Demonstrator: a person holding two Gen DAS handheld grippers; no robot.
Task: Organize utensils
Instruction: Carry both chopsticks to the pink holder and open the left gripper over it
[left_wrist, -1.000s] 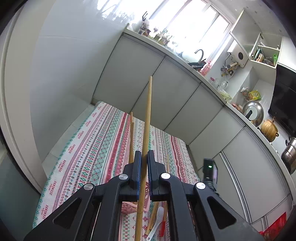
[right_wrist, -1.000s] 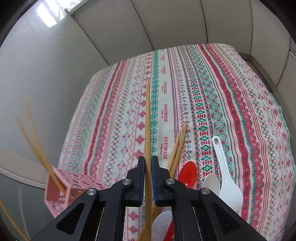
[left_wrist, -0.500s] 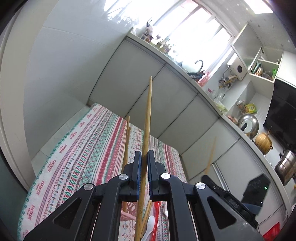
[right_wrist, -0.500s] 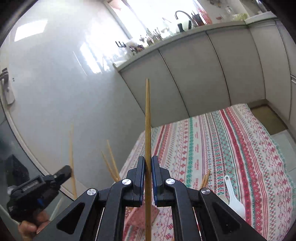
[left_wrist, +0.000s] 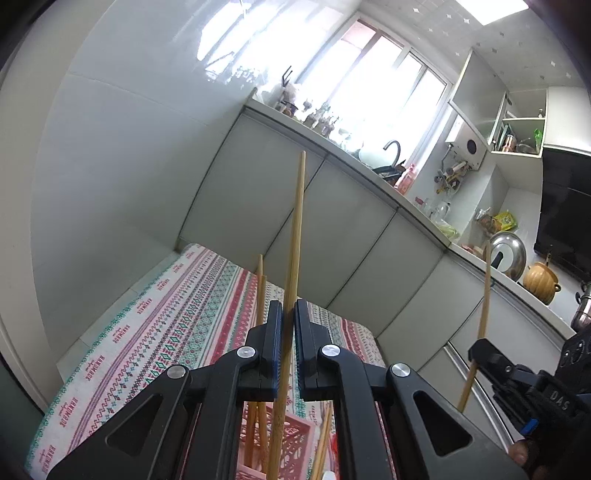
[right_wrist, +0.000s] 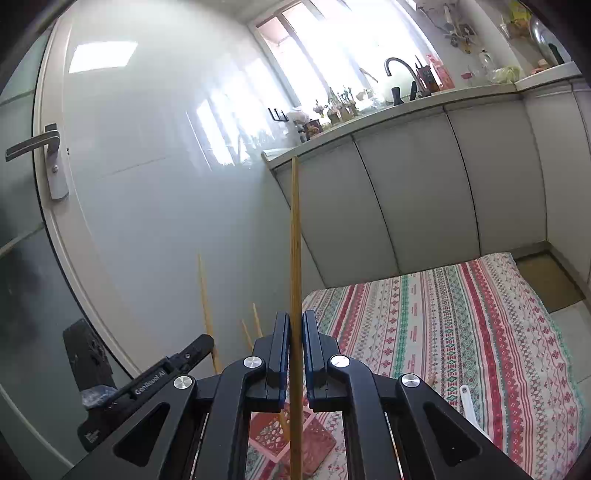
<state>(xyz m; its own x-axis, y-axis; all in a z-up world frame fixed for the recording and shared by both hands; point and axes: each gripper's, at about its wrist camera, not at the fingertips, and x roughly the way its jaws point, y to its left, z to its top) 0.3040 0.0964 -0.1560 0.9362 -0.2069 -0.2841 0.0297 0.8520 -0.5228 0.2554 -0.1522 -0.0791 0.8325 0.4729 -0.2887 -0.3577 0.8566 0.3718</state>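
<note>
**Two chopsticks up, one pink basket waiting below**

Both hands are loaded. The left gripper (left_wrist: 288, 314) has its jaws pressed together on a bamboo chopstick (left_wrist: 295, 240), which stands steeply up past the pads with its lower end running down toward the pink lattice basket (left_wrist: 291, 439). The right gripper (right_wrist: 294, 325) pinches a second chopstick (right_wrist: 294, 236) the same way, near upright, its lower end hanging over the same basket (right_wrist: 291, 439) on the striped tablecloth (right_wrist: 461, 314).

The basket already holds a few chopsticks (left_wrist: 260, 288), leaning up behind the left jaws. More chopsticks lie loose at the bottom edge of the left view, and a white spoon (right_wrist: 467, 400) rests on the cloth off to the right.

The step in hand looks like dropping these two sticks into the basket. To do it well, bring each lower tip over the open mouth first, clear of the rim and of the sticks already standing inside, then lower before letting go. One at a time seems wiser: the two grippers sit close, and each shows in the other's view. Keep the stick near vertical, since a light lattice basket could tip if a stick levers against its wall. Release only once the tip is well inside.
</note>
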